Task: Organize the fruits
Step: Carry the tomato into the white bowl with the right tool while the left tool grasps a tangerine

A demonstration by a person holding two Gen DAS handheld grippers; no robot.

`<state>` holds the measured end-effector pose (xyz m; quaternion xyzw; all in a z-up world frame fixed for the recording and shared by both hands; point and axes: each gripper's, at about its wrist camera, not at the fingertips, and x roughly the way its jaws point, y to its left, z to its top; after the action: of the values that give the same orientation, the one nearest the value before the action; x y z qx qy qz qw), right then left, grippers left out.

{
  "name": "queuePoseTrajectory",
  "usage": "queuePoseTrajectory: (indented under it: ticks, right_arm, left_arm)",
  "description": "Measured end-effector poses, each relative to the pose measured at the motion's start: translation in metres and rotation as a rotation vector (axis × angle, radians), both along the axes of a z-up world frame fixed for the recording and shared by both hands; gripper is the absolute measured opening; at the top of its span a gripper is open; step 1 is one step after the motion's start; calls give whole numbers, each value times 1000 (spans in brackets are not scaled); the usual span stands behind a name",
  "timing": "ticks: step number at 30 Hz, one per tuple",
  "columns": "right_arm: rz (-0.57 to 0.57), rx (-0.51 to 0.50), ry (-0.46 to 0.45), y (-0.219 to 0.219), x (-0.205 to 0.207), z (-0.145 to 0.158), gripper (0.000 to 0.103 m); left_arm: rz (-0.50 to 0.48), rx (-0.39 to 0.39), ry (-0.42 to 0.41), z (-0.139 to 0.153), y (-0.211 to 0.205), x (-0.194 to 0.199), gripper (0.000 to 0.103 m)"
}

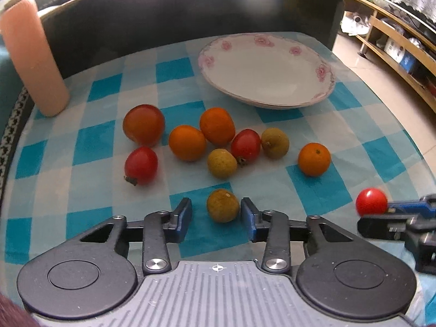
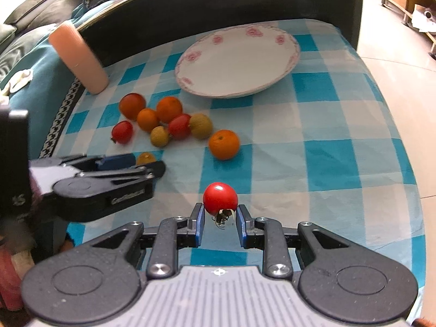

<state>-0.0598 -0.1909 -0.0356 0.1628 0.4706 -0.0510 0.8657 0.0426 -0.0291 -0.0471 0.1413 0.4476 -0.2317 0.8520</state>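
Note:
A loose cluster of small oranges [image 1: 187, 143], red cherry tomatoes [image 1: 246, 144] and brown longans [image 1: 275, 143] lies on the checked cloth in front of an empty flowered plate [image 1: 324, 70]. One orange [image 1: 314, 159] sits apart on the right. My left gripper [image 1: 216, 203] straddles a lone longan [image 1: 223, 205]. Its right pad is at the fruit and its left pad stands off with a gap, so it is open. My right gripper [image 2: 220, 212] is shut on a red cherry tomato [image 2: 219, 197], stem towards me, held above the cloth. From the right wrist, the left gripper [image 2: 152, 166] shows side-on.
A tall pink cylinder [image 1: 32, 57] stands at the back left by a dark raised board [image 1: 190, 8]. The plate [image 2: 190, 57] sits at the back centre. The table's right edge drops to a tiled floor [image 2: 403, 62]. Shelving [image 1: 395, 43] runs along the far right.

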Motion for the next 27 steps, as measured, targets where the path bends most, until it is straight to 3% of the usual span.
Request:
queuePoseTrajectory:
  ticks: [1,6,11,20,27]
  right_arm:
    - [-9,-4,-2,-2,-1,0,39]
    - [-43,-29,-18,-8,-5,6,39]
    - [-58,-49,-49,-6,5,16,39]
    - [-42,-85,-112,1,42,34,39]
    - [-62,-118,-114,-14,76,29,39]
  left_arm:
    - [-4,-2,5,0,-2,1,37]
    - [-25,-3,3,4,-8,-4,33]
    - [-32,-27,-1,13,-3,-6,33]
    - [-11,-96,-46,46,-9,27,33]
    - [-24,-103,-47,44,-31,54,33]
